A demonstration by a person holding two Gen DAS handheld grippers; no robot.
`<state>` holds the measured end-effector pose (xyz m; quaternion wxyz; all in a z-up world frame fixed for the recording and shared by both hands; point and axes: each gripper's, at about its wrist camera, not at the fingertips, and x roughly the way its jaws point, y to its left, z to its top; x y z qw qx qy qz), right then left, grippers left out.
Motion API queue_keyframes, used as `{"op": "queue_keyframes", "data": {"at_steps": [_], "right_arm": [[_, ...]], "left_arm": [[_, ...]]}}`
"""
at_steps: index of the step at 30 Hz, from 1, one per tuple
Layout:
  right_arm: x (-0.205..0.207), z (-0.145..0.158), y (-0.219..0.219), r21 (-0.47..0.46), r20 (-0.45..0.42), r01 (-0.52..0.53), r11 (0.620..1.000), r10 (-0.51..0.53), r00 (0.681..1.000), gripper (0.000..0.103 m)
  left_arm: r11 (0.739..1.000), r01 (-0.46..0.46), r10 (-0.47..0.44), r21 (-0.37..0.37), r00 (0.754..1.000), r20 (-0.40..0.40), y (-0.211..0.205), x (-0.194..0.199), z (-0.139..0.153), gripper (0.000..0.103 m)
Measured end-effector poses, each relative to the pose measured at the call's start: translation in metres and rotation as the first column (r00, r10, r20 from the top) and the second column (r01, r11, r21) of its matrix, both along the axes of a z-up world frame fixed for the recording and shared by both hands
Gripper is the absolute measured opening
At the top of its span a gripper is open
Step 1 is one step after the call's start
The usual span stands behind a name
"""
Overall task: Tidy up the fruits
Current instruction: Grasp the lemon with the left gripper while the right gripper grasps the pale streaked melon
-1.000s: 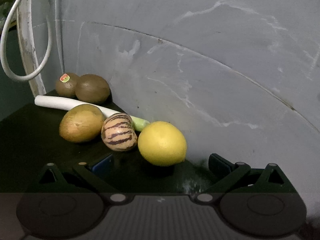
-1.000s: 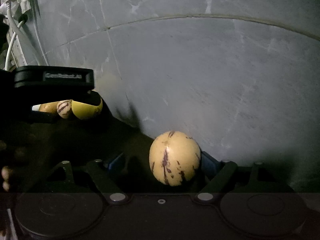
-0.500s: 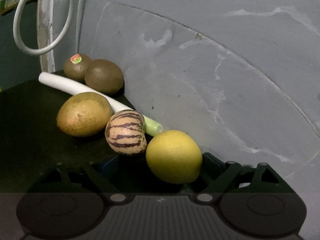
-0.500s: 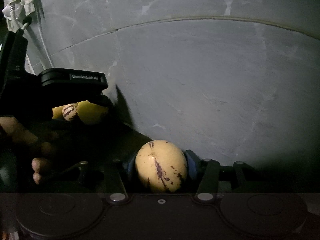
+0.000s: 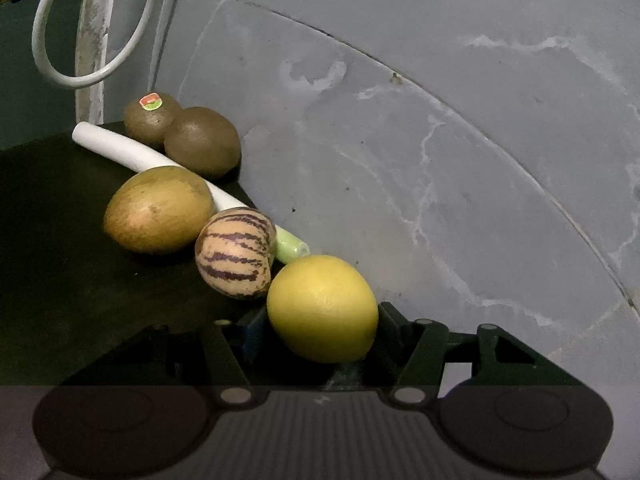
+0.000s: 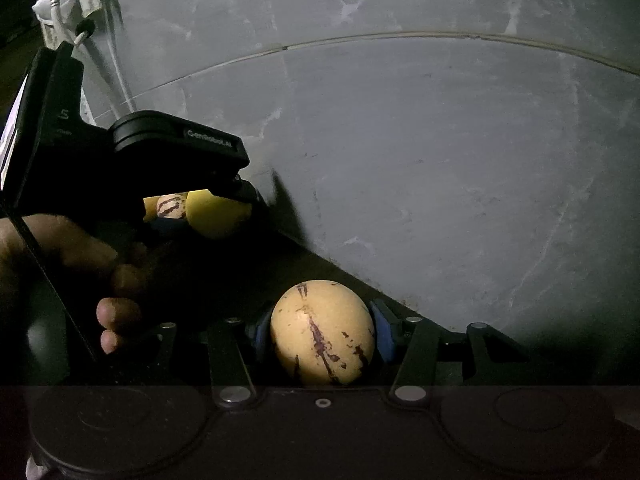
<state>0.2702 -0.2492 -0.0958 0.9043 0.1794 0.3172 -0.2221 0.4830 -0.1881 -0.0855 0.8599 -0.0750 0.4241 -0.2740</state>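
My left gripper (image 5: 322,320) has just been closing its jaws and they now pinch the yellow lemon (image 5: 322,309) on the dark counter (image 5: 60,280), right beside the striped pepino (image 5: 235,253). My right gripper (image 6: 322,336) has its blue pads clamped on the pale pepino (image 6: 322,332) near the grey marble wall (image 6: 440,160). I read "GenRobot.AI" on the left gripper's body in the right view, and the far kiwi (image 5: 150,119) wears a red-and-green sticker (image 5: 150,102), its writing too small to read.
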Motion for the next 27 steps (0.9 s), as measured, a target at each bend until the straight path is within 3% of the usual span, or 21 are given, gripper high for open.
{"op": "queue_keyframes", "data": {"at_steps": [9, 13, 17, 22, 27], "right_arm": [[-0.002, 0.001, -0.001, -0.002, -0.002, -0.047, 0.999, 0.047, 0.999, 0.052], [-0.005, 0.0, -0.001, -0.013, -0.003, -0.06, 0.998, 0.06, 0.998, 0.052], [-0.001, 0.0, -0.001, -0.017, -0.007, -0.072, 0.997, 0.072, 0.997, 0.052], [0.002, 0.0, 0.001, -0.023, -0.009, -0.081, 0.996, 0.081, 0.997, 0.052], [0.003, 0.0, 0.002, -0.031, -0.015, -0.099, 0.995, 0.099, 0.995, 0.052]], "left_arm": [[0.994, 0.111, -0.111, 0.024, 0.994, -0.026, 0.03, -0.013, 0.003, 0.065], [0.994, 0.09, -0.089, 0.058, 0.996, -0.021, 0.027, -0.009, 0.005, 0.069], [0.991, 0.097, -0.095, 0.089, 0.995, -0.026, 0.021, -0.008, 0.005, 0.061], [0.976, 0.158, -0.16, 0.147, 0.987, 0.005, 0.017, -0.02, 0.005, 0.061], [0.971, 0.18, -0.181, 0.159, 0.983, -0.008, 0.022, -0.028, 0.007, 0.061]]}}
